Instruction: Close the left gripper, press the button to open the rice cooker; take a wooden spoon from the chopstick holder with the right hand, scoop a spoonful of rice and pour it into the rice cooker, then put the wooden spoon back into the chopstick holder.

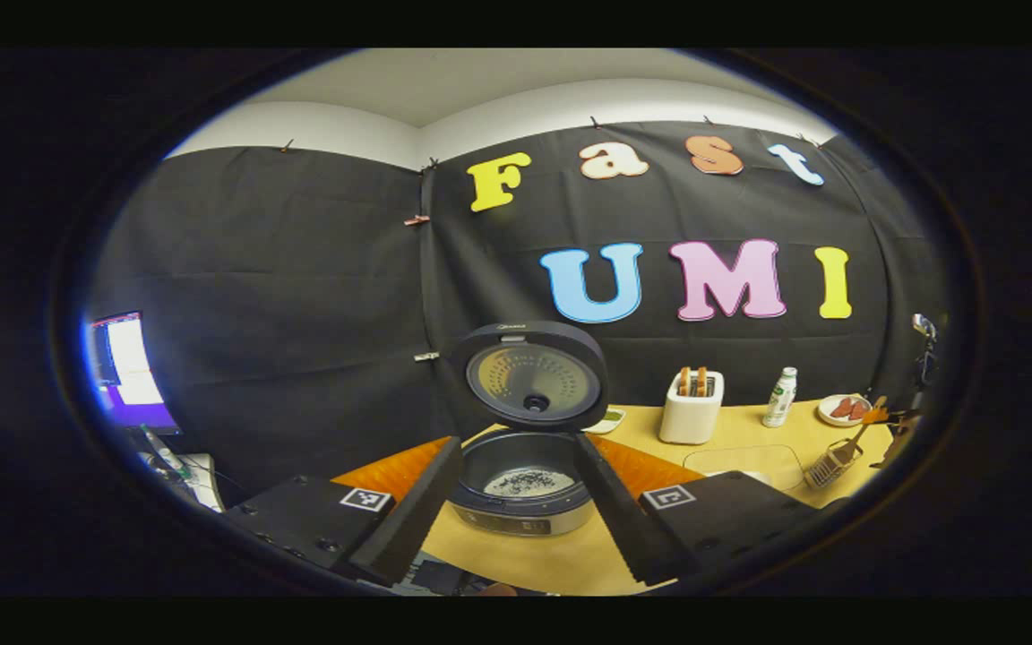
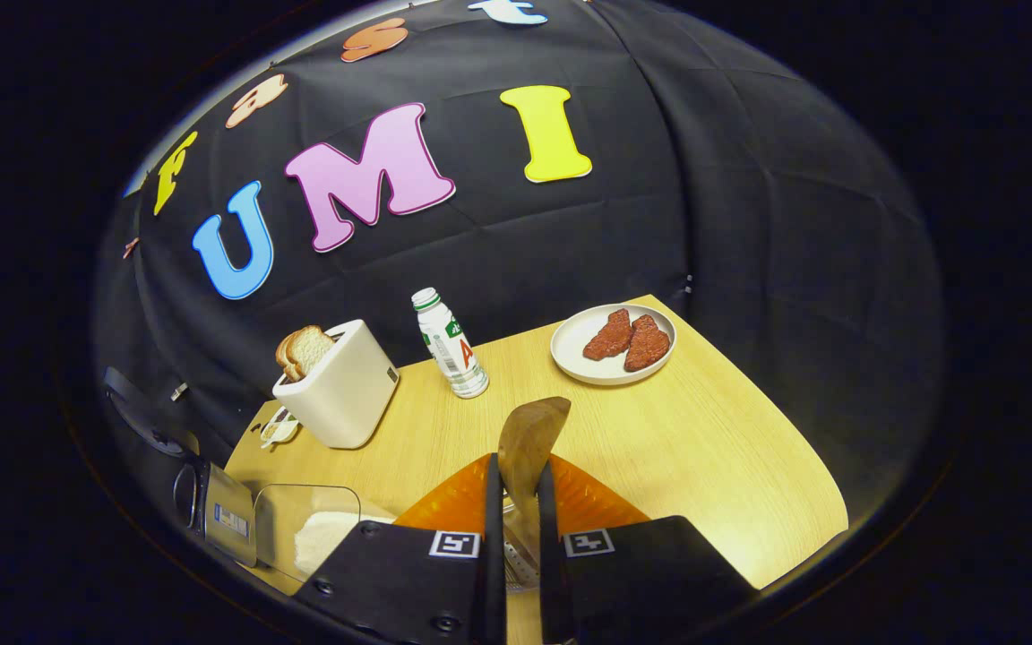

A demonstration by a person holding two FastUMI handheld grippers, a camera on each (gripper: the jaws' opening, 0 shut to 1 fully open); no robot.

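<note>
Gripping the brown wooden spoon [image 2: 529, 448], the right gripper [image 2: 516, 537] pinches its handle; the left gripper [image 1: 516, 528] gapes wide near the lid-up black rice cooker [image 1: 525, 475].

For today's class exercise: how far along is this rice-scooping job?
Done: the rice cooker stands open, with rice in its pot. In hand: the right gripper clamps the wooden spoon above the chopstick holder. Left: releasing the spoon there.

Even overhead light falls on the table [image 2: 713, 448]; a monitor [image 1: 131, 372] glares white, and fisheye edges bend and darken.
</note>
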